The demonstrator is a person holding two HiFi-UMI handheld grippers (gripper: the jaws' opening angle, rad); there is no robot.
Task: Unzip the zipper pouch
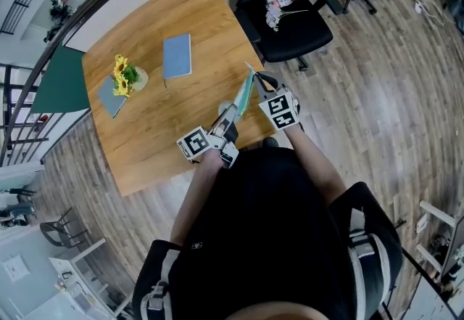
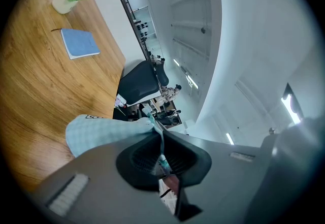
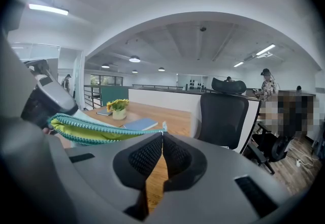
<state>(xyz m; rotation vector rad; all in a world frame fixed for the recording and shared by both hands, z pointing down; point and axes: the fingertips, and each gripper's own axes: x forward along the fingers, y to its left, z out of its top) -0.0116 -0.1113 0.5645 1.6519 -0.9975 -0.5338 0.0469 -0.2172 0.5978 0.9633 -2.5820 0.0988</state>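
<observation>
The zipper pouch (image 1: 243,93) is pale teal, and both grippers hold it up above the near edge of the wooden table (image 1: 159,137). My left gripper (image 1: 227,114) is shut on one end of it, and the checked fabric (image 2: 101,134) bunches out of that gripper's (image 2: 158,136) closed jaws. My right gripper (image 1: 254,80) is shut on the zipper pull (image 3: 162,127) at the other end. In the right gripper view the pouch (image 3: 96,131) gapes along its top, showing teal zipper teeth and a yellow-green lining. The left gripper (image 3: 45,101) holds its far end.
On the table lie a blue notebook (image 1: 177,56), a vase of yellow flowers (image 1: 129,76) and a grey book (image 1: 110,99). A black office chair (image 1: 286,14) stands at the table's right side, with small items on its seat. Wooden floor surrounds the table.
</observation>
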